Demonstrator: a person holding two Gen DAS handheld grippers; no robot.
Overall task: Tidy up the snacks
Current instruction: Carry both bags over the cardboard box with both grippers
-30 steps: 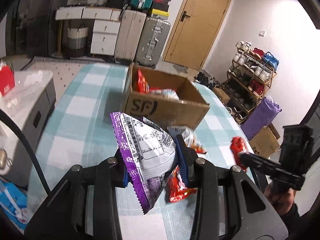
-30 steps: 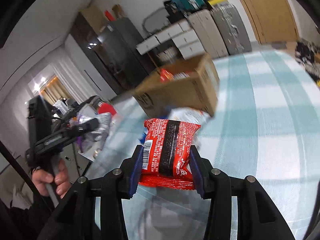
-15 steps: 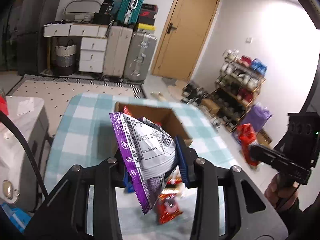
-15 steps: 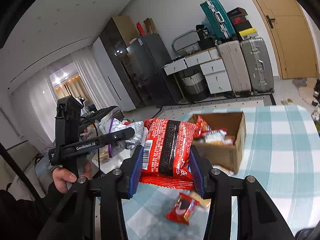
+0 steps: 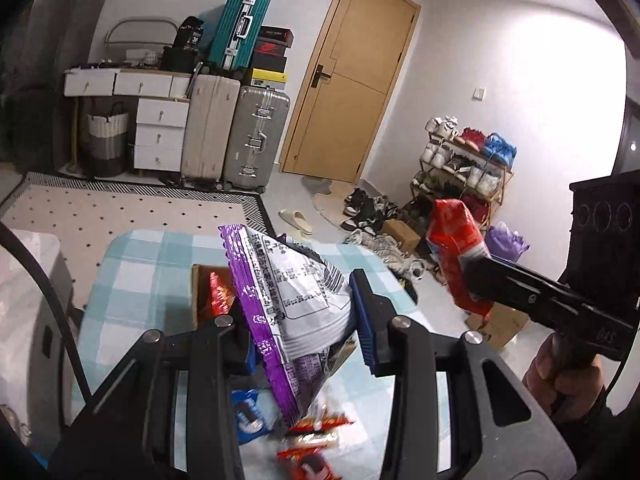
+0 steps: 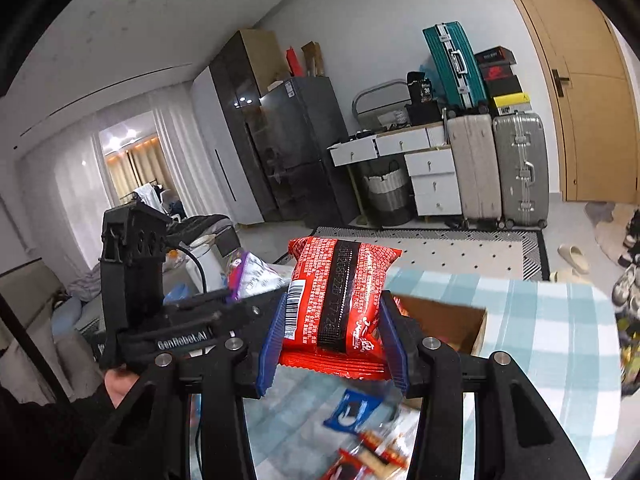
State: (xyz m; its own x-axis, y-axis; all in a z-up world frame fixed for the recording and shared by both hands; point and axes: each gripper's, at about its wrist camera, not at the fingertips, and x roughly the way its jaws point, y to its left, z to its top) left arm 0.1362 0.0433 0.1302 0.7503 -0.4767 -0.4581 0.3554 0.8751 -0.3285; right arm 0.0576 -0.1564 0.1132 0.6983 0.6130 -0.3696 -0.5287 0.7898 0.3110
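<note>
The left gripper (image 5: 304, 320) squeezes a purple and white snack bag (image 5: 288, 288) up in the air. The right gripper (image 6: 332, 344) squeezes a red snack pack (image 6: 340, 296). Below lie loose snacks (image 5: 312, 440) on the checked table (image 5: 132, 264), then the cardboard box (image 6: 452, 324).

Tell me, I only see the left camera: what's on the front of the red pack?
Observer: The right view shows the red pack has a black stripe down its middle and a barcode at one edge.
Operator: Is it squeezed tight?
Observer: Yes, the right gripper has a blue pad pressed on each side of it.
Operator: Anything under it?
Observer: A blue packet lies on the checked cloth below, near the box.
</note>
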